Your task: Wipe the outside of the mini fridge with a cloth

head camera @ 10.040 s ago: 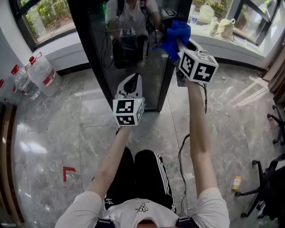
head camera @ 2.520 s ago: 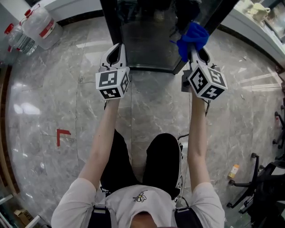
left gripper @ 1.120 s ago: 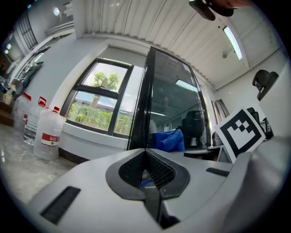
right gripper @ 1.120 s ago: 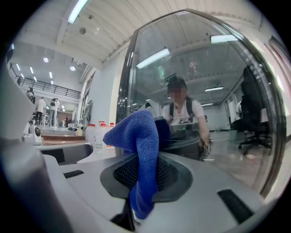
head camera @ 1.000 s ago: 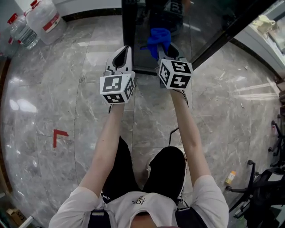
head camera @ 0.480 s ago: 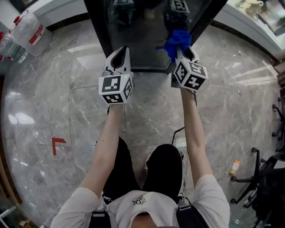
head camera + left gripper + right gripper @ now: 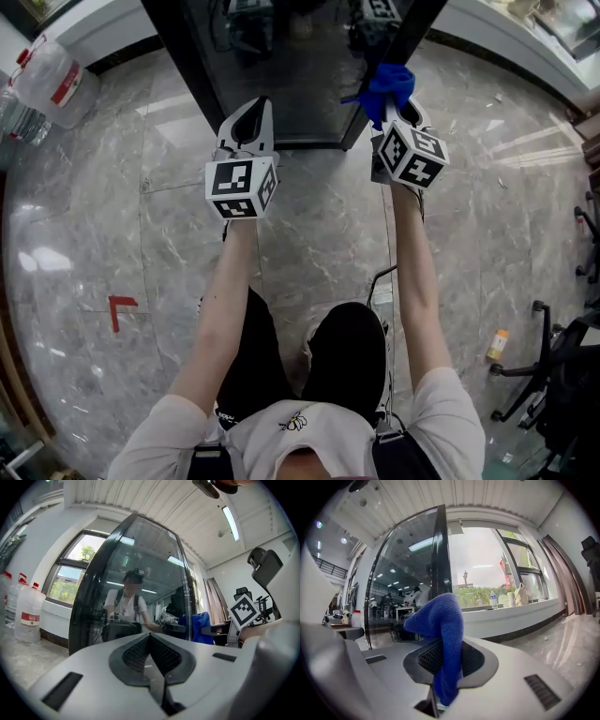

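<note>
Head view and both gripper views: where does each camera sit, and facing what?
Head view: on the head, facing down at fridge; arms, legs, left claw, right claw show.
Left gripper view: on left claw, facing fridge glass; shut jaws show.
Right gripper view: on right claw, facing fridge edge; jaws grip cloth.
Shared: fridge, cloth.

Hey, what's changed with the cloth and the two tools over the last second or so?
The right tool, shut on the blue cloth, slid it rightward from the middle of the mini fridge glass front to its right front edge. Nothing was let go. The left tool stayed shut and empty, low before the door.
</note>
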{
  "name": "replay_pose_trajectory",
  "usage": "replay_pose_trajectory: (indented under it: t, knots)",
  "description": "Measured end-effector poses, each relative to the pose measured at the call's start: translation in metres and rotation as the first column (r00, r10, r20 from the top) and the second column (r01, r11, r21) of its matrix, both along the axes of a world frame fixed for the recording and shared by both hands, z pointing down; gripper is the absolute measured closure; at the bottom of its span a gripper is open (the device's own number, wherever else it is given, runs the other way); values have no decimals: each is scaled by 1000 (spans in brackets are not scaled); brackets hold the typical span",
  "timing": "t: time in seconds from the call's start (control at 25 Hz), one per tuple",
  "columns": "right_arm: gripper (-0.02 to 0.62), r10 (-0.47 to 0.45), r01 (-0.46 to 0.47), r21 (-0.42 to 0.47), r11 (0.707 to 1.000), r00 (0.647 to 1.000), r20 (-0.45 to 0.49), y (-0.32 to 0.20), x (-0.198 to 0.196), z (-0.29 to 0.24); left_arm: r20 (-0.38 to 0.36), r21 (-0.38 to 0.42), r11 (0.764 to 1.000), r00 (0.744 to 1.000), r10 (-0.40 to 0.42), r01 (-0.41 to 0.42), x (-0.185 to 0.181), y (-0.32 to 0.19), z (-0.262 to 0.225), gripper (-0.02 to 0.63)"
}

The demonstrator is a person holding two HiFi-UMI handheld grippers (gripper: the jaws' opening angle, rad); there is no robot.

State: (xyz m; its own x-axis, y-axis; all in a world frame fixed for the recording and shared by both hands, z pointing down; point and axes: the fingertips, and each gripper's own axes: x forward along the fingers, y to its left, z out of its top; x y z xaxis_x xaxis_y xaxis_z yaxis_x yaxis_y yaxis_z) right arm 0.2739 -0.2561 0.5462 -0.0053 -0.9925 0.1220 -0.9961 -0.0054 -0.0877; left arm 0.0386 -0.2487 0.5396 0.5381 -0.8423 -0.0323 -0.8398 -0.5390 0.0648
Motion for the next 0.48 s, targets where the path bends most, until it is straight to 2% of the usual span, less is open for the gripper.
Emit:
replay_pose_trajectory:
  t: [0.4, 0.48]
  knots:
    - [515, 45, -45, -3, 999, 999, 12, -3, 19, 3, -38, -40, 998, 998, -40, 38, -23, -11, 7, 603]
    - [515, 45, -44, -7, 999, 999, 5, 3, 19, 5, -23, -39, 999, 999, -38, 37, -33, -11, 13, 603]
